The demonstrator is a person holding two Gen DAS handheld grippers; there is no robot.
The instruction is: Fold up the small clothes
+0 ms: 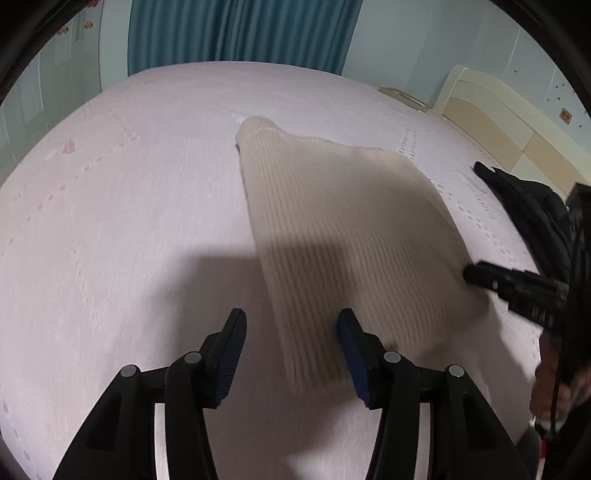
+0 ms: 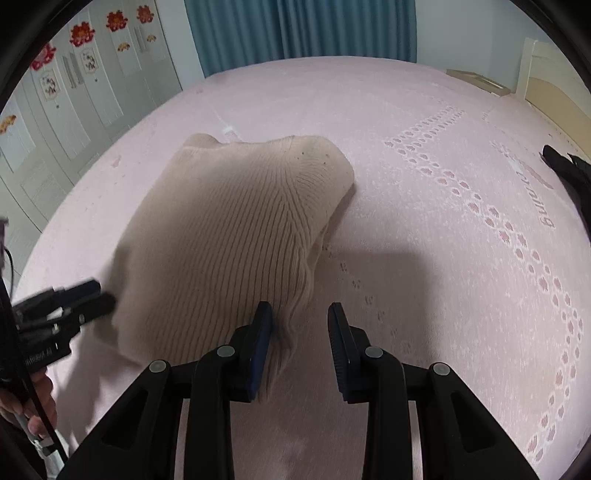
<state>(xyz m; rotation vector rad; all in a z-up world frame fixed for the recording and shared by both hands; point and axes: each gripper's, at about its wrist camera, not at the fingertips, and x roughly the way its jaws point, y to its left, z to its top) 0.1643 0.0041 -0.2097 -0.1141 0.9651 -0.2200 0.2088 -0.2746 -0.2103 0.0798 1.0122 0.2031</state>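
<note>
A beige ribbed knit garment [image 1: 347, 229] lies folded on the pink bedspread [image 1: 129, 206]; it also shows in the right wrist view [image 2: 229, 236]. My left gripper [image 1: 291, 325] is open and empty over the garment's near left edge. My right gripper [image 2: 300, 314] is open and empty at the garment's near right corner, its left finger [image 2: 260, 339] over the hem. Each gripper shows from the side in the other's view: the right gripper [image 1: 476, 275] and the left gripper [image 2: 101, 295], both at the garment's edges.
A black garment [image 1: 524, 206] lies at the bed's right side, also in the right wrist view [image 2: 569, 170]. A cream headboard [image 1: 491, 110] stands at the right, a teal curtain [image 1: 240, 33] behind, white wardrobe doors [image 2: 74, 92] on the left.
</note>
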